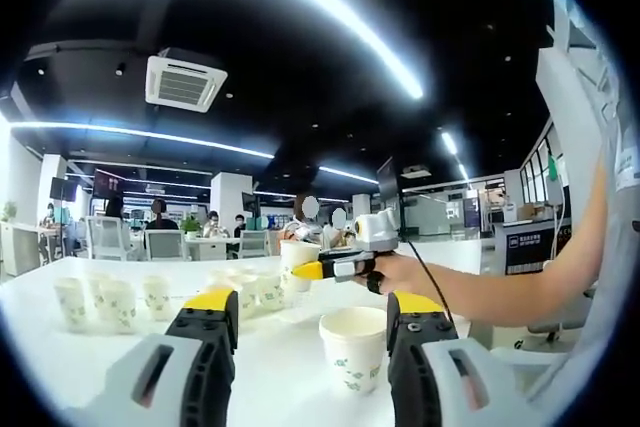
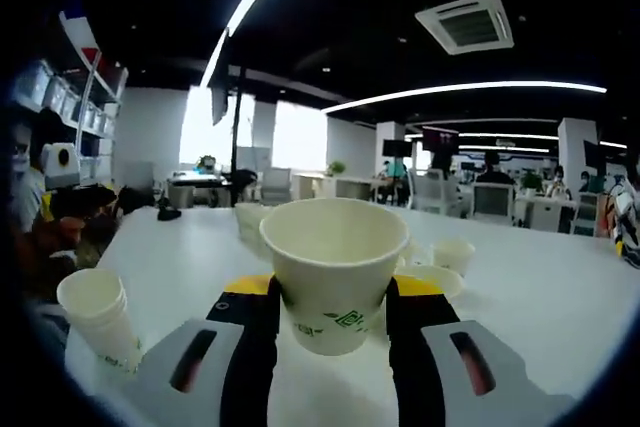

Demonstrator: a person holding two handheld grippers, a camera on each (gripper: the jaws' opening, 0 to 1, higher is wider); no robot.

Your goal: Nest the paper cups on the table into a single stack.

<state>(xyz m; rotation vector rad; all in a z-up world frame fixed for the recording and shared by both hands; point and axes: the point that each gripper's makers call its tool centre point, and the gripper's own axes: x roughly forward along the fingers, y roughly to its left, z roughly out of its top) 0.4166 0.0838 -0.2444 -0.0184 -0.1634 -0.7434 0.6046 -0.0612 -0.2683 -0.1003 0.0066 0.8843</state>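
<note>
1. Held cup (image 2: 330, 272): white paper with green print, upright, lifted off the counter (image 2: 560, 297) and clamped between the two jaws of the right hand-held gripper (image 2: 330, 312) in the right gripper view. Seen again in the left gripper view (image 1: 298, 259), at the tip of the right hand-held gripper (image 1: 312, 270), which reaches in from the right, gripped by a person's hand (image 1: 400, 272).
2. Single cup (image 1: 353, 347): standing upright on the counter (image 1: 40, 347) in the left gripper view, just ahead of the left hand-held gripper (image 1: 315, 332) and in line with the gap between its jaws. Jaws spread wide, touching nothing.
3. Loose cups, left gripper view: three upright cups (image 1: 112, 302) at the left of the counter, near one another, plus a cluster of cups (image 1: 255, 289) near the middle, under and beside the held cup.
4. Short stack of nested cups (image 2: 98, 315): at the lower left of the right gripper view, upright on the counter, beside the right hand-held gripper's left jaw.
5. More cups, right gripper view: one small cup (image 2: 453, 255) behind and right of the held cup, another (image 2: 250, 219) behind it to the left.
6. Surroundings, both views: open office with chairs (image 1: 165, 244), seated people (image 1: 158, 215), long ceiling light strips (image 2: 470, 90) and a ceiling air vent (image 1: 183, 82). Shelves with bins (image 2: 65, 97) at the left of the right gripper view.
</note>
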